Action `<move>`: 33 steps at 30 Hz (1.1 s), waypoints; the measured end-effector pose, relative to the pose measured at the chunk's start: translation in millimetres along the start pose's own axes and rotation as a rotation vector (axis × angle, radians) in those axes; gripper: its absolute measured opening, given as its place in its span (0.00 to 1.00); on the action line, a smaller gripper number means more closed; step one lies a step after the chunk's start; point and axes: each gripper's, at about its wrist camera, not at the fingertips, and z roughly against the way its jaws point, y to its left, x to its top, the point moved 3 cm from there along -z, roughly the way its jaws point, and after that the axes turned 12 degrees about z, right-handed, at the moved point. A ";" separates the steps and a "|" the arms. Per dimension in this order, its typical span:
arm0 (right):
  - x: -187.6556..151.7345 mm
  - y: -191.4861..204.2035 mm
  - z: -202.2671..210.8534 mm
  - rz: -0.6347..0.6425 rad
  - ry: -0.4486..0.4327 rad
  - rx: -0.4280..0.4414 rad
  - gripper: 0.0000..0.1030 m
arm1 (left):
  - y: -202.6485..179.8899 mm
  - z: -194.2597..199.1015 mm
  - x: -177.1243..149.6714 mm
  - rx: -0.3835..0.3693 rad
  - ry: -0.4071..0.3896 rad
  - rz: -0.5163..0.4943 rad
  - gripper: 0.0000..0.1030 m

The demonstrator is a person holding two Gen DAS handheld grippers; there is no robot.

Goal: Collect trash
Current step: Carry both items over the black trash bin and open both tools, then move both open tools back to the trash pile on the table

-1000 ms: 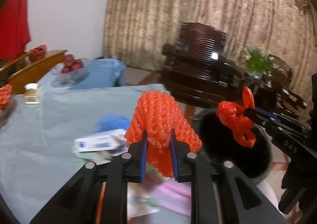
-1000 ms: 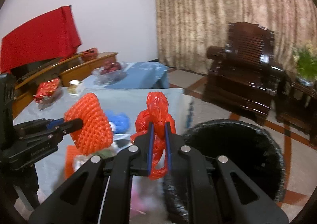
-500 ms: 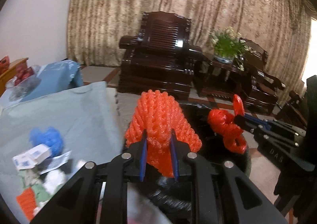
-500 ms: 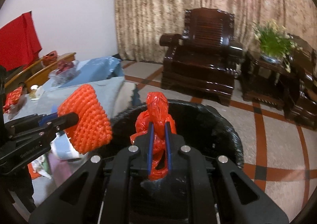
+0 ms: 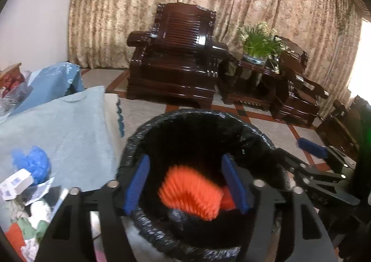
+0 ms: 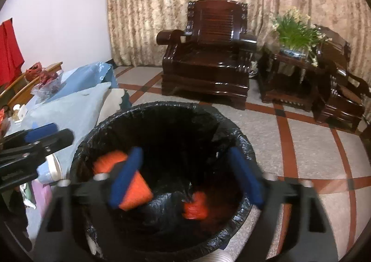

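Both grippers are held over the black-lined trash bin (image 5: pixel 255 132), and each is seen with its fingers spread wide and nothing between them. The left gripper (image 5: pixel 185 183) is poised above the orange foam net (image 5: pixel 190 194), which lies loose inside the bin, and the right gripper (image 6: pixel 185 178) stands above the red plastic bag (image 6: pixel 196 206), crumpled on the liner near the bin's bottom. Both pieces are thus judged as delivered.

The remaining trash is found on the bench (image 5: pixel 69 127), to the left of the bin: a blue crumpled wad (image 5: pixel 34 162), a small white box (image 5: pixel 15 183) just beside it, and mixed scraps of paper (image 5: pixel 34 211) nearer the edge. This heap lies on the left gripper's side, so that gripper is judged the nearer for the next pick, with a swing leftward and down called for. The box's long axis cannot be told with certainty.
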 end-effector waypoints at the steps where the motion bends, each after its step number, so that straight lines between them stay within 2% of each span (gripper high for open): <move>1: 0.5 3.7 3.0 0.001 -0.011 0.004 0.84 | 4.8 7.7 0.3 0.019 -0.019 -0.001 0.74; 3: 2.3 12.2 8.4 0.008 -0.027 0.017 0.88 | 13.8 17.6 0.4 0.042 -0.042 -0.006 0.77; 7: 12.6 32.2 18.3 0.022 -0.066 0.070 0.89 | 39.1 49.5 -1.3 0.112 -0.099 -0.002 0.82; 19: 37.8 146.6 46.7 0.134 -0.162 0.289 0.89 | 146.8 147.2 -32.6 0.357 -0.209 0.113 0.82; 24: 35.2 186.3 48.7 0.183 -0.164 0.354 0.89 | 176.8 163.2 -53.6 0.423 -0.206 0.156 0.81; 31: 24.5 219.5 47.9 0.238 -0.148 0.385 0.88 | 212.0 173.7 -85.3 0.490 -0.175 0.210 0.80; 33: 20.3 224.4 46.8 0.245 -0.143 0.395 0.82 | 219.8 172.9 -93.7 0.506 -0.162 0.227 0.79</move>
